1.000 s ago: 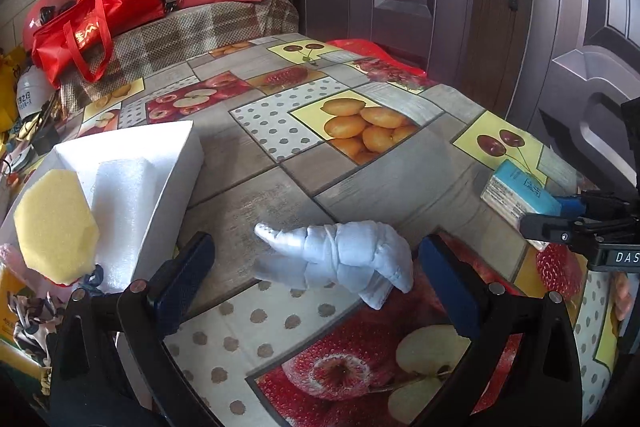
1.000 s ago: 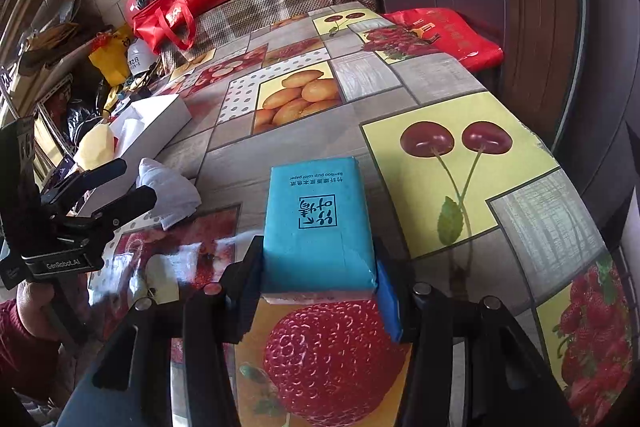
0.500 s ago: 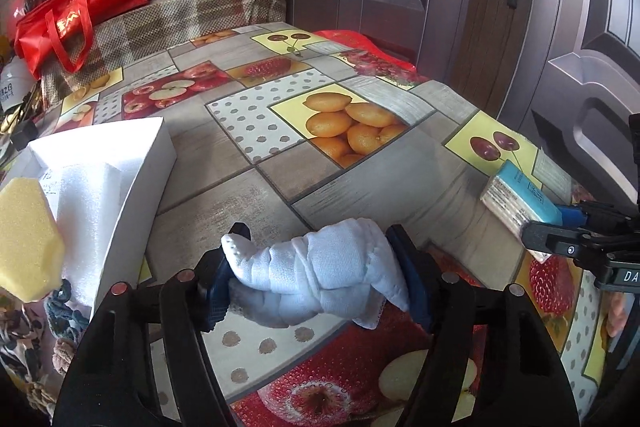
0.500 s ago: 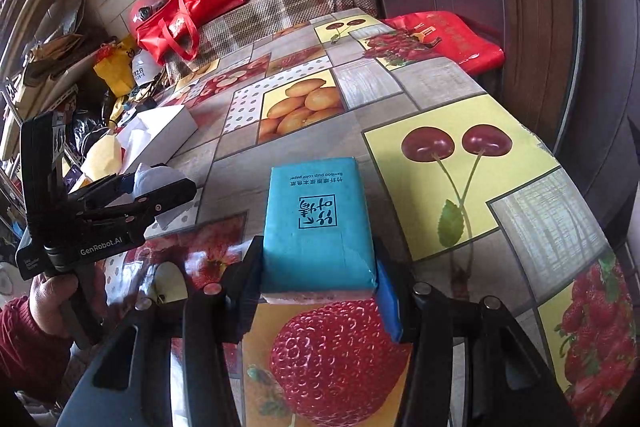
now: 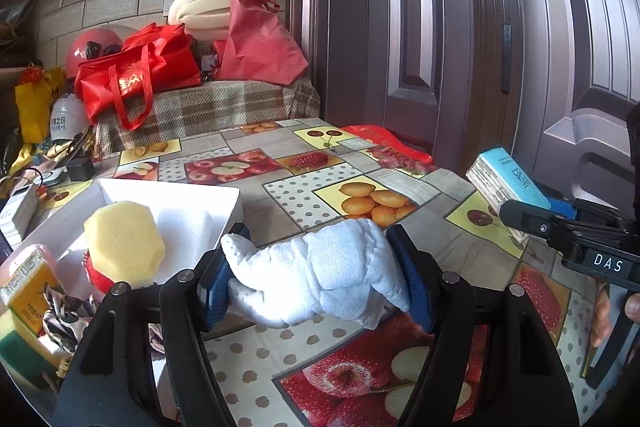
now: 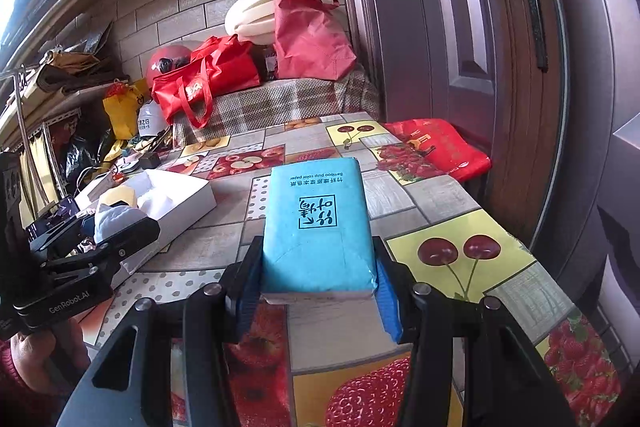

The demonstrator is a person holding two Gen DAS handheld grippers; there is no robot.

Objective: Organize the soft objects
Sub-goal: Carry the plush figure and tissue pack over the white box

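My left gripper (image 5: 316,275) is shut on a rolled white cloth (image 5: 324,275) and holds it above the fruit-print table (image 5: 280,359). It also shows in the right wrist view (image 6: 116,223), near the white box (image 6: 180,195). My right gripper (image 6: 316,279) is shut on a blue tissue pack (image 6: 316,227), lifted off the table; the pack also shows at the right of the left wrist view (image 5: 508,183). The white box (image 5: 176,203) holds a yellow sponge (image 5: 124,243) and white foam.
Small packs and a patterned cloth lie left of the box (image 5: 28,299). Red bags (image 5: 136,75), a helmet and foam rolls sit on a plaid bench behind the table. A dark door (image 5: 440,27) stands to the right. A red bag (image 6: 440,147) lies at the table's far edge.
My left gripper closed on the white cloth and lifted it off the table toward the box. My right gripper lifted the tissue pack.
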